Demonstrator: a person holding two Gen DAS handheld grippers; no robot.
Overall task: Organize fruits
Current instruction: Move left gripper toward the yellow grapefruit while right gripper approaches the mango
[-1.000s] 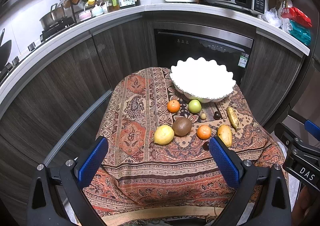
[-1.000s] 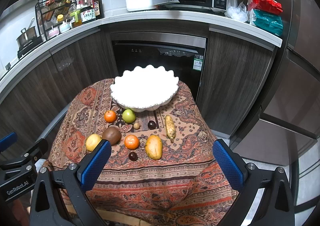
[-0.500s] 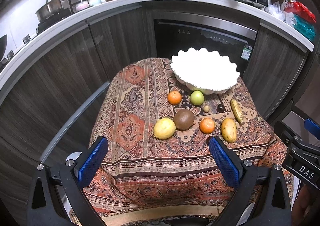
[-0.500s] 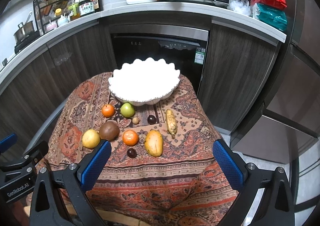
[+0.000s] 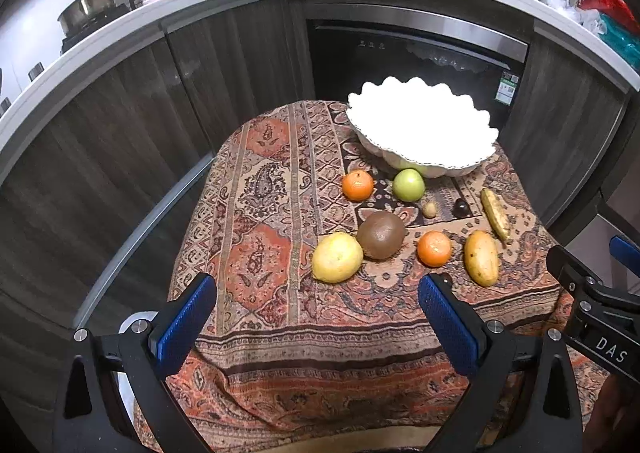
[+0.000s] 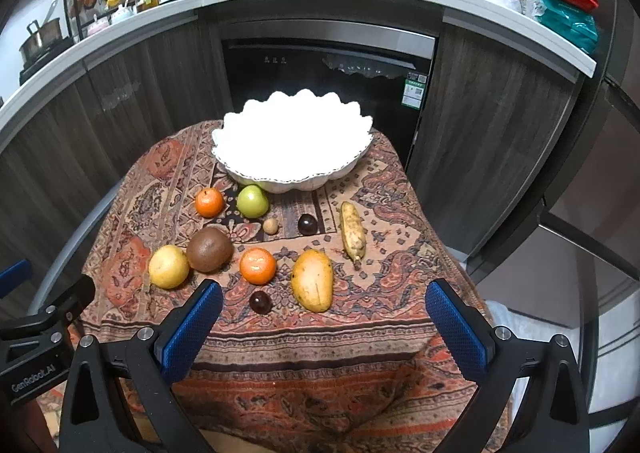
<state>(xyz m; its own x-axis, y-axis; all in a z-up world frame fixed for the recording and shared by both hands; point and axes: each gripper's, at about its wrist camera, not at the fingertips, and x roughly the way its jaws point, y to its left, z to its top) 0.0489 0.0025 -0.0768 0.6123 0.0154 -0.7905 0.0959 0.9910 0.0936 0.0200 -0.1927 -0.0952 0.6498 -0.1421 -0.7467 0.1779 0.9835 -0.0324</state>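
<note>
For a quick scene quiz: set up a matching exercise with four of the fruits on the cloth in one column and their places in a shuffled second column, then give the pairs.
Things:
1. green apple
2. banana
3. mango
4. yellow round fruit

Places:
A. far left of the near row
B. against the white bowl
C. far right, lying lengthwise
D. near row, right of an orange

Pairs: 1-B, 2-C, 3-D, 4-A

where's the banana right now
In the right wrist view the banana lies on the patterned cloth at the right end of the fruit, just right of a dark plum and beyond the mango.
</note>
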